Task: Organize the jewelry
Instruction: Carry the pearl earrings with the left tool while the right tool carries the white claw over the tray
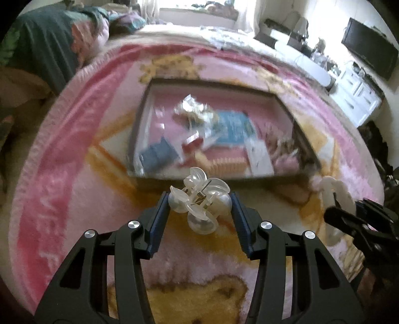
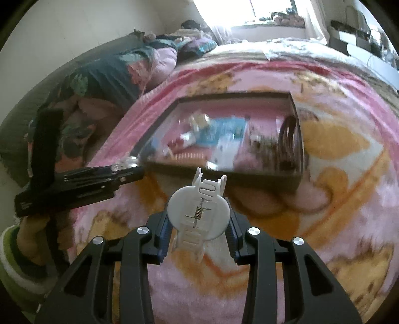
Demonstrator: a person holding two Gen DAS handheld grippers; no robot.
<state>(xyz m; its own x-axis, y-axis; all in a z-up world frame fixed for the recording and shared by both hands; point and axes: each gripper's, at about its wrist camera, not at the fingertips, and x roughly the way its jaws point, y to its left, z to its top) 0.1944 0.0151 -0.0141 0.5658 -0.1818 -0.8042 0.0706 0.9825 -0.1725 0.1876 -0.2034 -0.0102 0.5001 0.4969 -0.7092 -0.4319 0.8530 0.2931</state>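
My left gripper (image 1: pixel 199 203) is shut on a clear flower-shaped hair claw clip (image 1: pixel 198 202), held above the pink blanket just short of the dark-rimmed jewelry tray (image 1: pixel 214 86). My right gripper (image 2: pixel 199 214) is shut on a white round hair claw clip (image 2: pixel 198 214), also in front of the tray (image 2: pixel 298 139). The tray holds a blue card (image 1: pixel 233 127), a blue box (image 1: pixel 158 155), a red item (image 1: pixel 192 143) and dark hair ties (image 2: pixel 288 139). The right gripper shows at the right edge of the left wrist view (image 1: pixel 359 224), the left gripper at the left of the right wrist view (image 2: pixel 82 184).
A pink and orange fleece blanket (image 1: pixel 82 154) covers the bed. Pillows and bedding (image 2: pixel 104 74) lie at the far left. A white dresser (image 1: pixel 359 94) and a dark TV (image 1: pixel 369 49) stand at the right. A window (image 2: pixel 269 12) is beyond the bed.
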